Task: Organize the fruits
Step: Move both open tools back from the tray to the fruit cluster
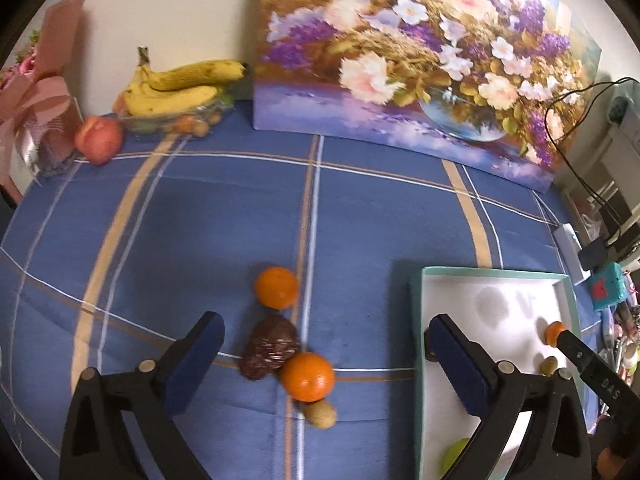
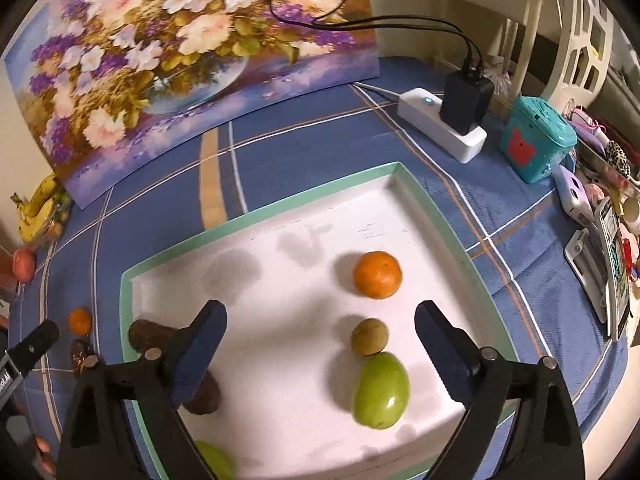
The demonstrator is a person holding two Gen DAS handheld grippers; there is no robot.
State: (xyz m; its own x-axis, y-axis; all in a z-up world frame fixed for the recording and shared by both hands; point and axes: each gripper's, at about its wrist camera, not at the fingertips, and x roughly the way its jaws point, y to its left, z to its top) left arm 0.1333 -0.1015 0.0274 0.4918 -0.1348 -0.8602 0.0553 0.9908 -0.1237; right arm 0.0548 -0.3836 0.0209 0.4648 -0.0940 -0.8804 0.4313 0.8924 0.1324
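My left gripper [image 1: 325,322] stands open above a cluster on the blue checked cloth: two oranges [image 1: 277,287] [image 1: 307,376], a dark brown fruit [image 1: 271,347] and a small brownish-green fruit [image 1: 320,414]. Nothing is between its pads. My right gripper [image 2: 321,312] is open over the white tray with a teal rim [image 2: 320,188]. In the tray lie an orange [image 2: 377,275], a small round brown fruit [image 2: 369,337], a green fruit [image 2: 382,390], two dark brown fruits [image 2: 150,334] partly hidden by the left finger, and another green fruit [image 2: 216,464] at the near edge.
Bananas [image 1: 180,88] and a reddish peach-like fruit [image 1: 98,140] sit at the back left by a ribboned gift box [image 1: 36,120]. A flower painting [image 1: 420,52] leans on the wall. A power strip with charger [image 2: 444,128], a teal box [image 2: 536,140] and clutter line the right edge.
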